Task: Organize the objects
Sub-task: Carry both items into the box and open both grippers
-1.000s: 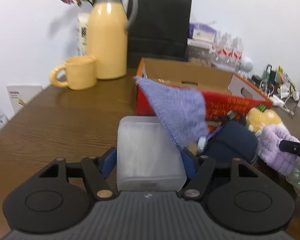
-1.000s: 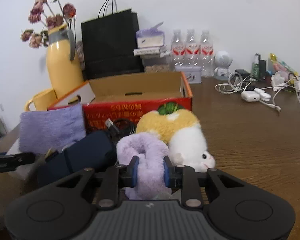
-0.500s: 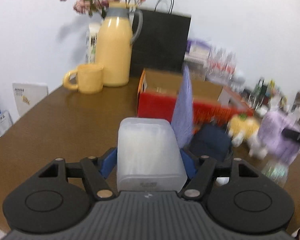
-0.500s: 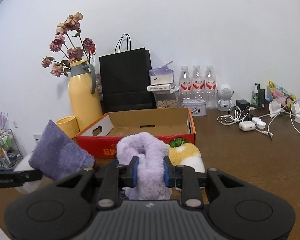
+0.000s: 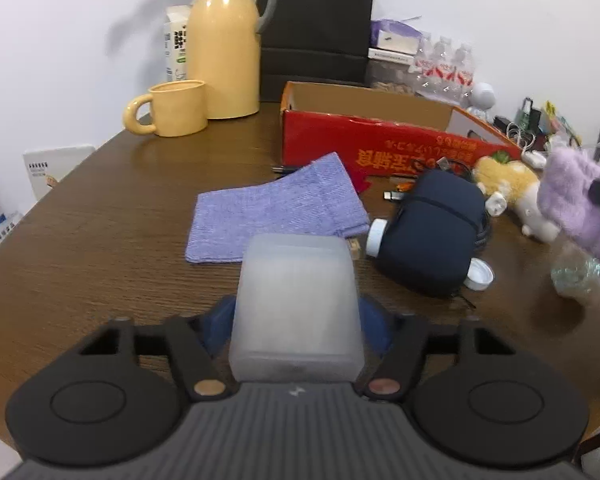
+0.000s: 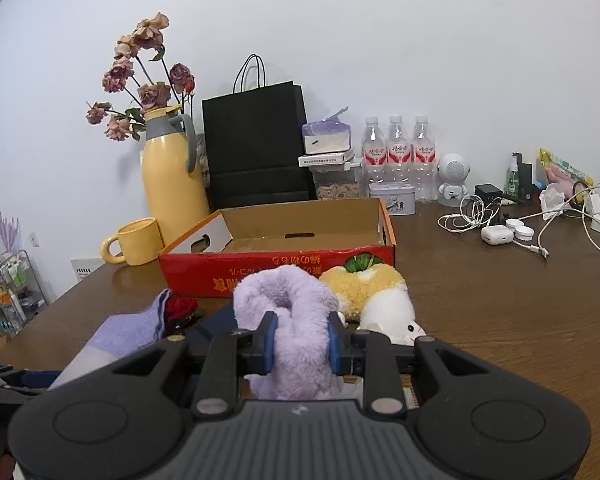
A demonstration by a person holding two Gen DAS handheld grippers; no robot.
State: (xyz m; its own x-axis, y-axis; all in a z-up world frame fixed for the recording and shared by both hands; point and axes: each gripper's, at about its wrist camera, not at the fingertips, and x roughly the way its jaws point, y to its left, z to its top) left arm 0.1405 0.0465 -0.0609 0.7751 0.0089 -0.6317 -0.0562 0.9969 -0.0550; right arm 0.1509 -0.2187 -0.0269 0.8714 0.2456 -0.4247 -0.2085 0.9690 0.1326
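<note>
My left gripper (image 5: 296,312) is shut on a frosted white plastic box (image 5: 296,304) and holds it above the brown table. A purple knitted cloth (image 5: 276,212) lies flat on the table just beyond it. My right gripper (image 6: 302,338) is shut on a fluffy lilac scrunchie (image 6: 288,312), held above the table; it also shows in the left wrist view (image 5: 576,200). The open red cardboard box (image 6: 296,240) stands behind, empty inside. A navy pouch (image 5: 432,228) and a yellow-white plush toy (image 6: 376,296) lie in front of the box.
A yellow jug (image 5: 224,44) with dried flowers, a yellow mug (image 5: 172,108) and a black paper bag (image 6: 256,148) stand at the back. Water bottles (image 6: 396,156), cables and earbud cases (image 6: 496,234) fill the back right. A crumpled plastic wrap (image 5: 576,276) lies right.
The purple cloth slid off the white box and now lies flat on the table. Both grippers lifted and drew back, still holding the box and the scrunchie.
</note>
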